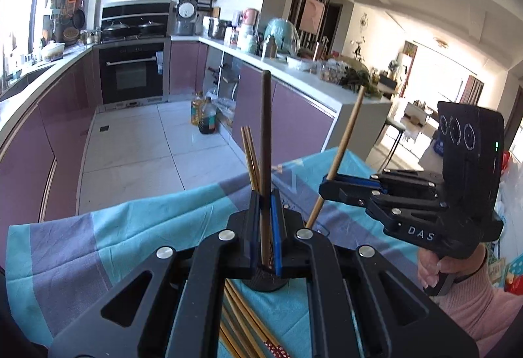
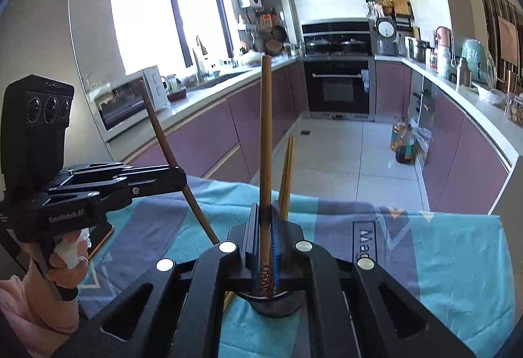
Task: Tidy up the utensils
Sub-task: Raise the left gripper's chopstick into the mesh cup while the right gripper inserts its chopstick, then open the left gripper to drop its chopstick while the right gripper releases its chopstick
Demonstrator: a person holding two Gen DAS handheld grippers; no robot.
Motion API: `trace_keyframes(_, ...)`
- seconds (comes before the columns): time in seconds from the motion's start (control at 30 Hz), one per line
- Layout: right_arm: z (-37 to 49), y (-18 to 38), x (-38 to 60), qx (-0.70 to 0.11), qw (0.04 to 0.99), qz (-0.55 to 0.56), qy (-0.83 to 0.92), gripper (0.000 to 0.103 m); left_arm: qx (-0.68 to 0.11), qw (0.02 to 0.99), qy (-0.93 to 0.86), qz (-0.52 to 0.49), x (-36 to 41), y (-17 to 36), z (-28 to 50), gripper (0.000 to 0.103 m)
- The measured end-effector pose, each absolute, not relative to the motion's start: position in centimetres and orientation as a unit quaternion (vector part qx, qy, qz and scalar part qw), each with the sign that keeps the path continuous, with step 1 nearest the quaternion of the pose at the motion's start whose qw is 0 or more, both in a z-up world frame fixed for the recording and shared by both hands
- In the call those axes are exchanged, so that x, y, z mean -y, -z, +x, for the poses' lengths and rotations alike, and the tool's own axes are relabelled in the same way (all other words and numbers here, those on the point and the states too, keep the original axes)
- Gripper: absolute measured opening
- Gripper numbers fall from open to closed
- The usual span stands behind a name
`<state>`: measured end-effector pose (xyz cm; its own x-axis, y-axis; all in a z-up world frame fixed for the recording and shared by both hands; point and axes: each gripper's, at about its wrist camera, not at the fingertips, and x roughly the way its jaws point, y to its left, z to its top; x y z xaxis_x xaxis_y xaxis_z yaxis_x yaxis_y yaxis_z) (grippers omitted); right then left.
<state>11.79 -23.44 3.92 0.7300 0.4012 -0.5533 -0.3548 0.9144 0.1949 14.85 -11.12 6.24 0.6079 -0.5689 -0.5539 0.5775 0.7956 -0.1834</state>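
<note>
each gripper is clamping a single chopstick, so the sorting is partly under way and, by my reading, far from finished. the left gripper (image 1: 266,194) is keeping its jaws closed tight on a dark-brown chopstick (image 1: 265,129), which is standing nearly upright over the black holder (image 1: 265,282) on the tabletop. the right gripper (image 2: 265,211) is likewise holding its jaws pinched shut on a lighter bamboo chopstick (image 2: 265,135), its patterned end sitting just above the same holder (image 2: 278,304).

two pale chopsticks (image 1: 250,158) are already standing in the holder, leaning a little; those count as done. several more loose chopsticks (image 1: 242,322) are lying flat on the blue-and-grey cloth (image 1: 130,227) near the holder's base, waiting to be collected, though the gripper body is hiding how many there are.

what looks left: lowering both held sticks into the holder, releasing them, then picking up the rest from the cloth.
</note>
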Motion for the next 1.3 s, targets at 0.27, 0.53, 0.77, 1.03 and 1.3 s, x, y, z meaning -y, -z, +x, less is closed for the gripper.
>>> trace_keyframes(0.27, 13.4, -1.8, 23.0, -0.351, 0.913, 0.038, -0.205, 0.006, -0.350, 0.880, 0.320, 0.024, 11.9, -3.1, 17.5, 0.007)
trace_keyframes(0.53, 15.1, -0.6, 23.0, -0.366, 0.910, 0.049, -0.190, 0.006, -0.360, 0.879, 0.311, 0.016, 12.5, -2.2, 19.9, 0.008)
trace_keyframes(0.77, 15.6, 0.0, 22.9, -0.367, 0.910, 0.061, -0.184, 0.011, -0.360, 0.883, 0.302, -0.001, 12.1, -1.8, 20.4, 0.014)
trace_keyframes(1.03, 13.7, -0.6, 22.9, -0.340, 0.917, 0.064, -0.198, 0.024, -0.310, 0.911, 0.271, -0.018, 8.9, -2.2, 17.5, 0.030)
trace_keyframes(1.3, 8.7, -1.4, 21.5, -0.307, 0.917, 0.042, -0.251, 0.034, -0.261, 0.934, 0.244, -0.004, 5.1, -1.8, 12.3, 0.043)
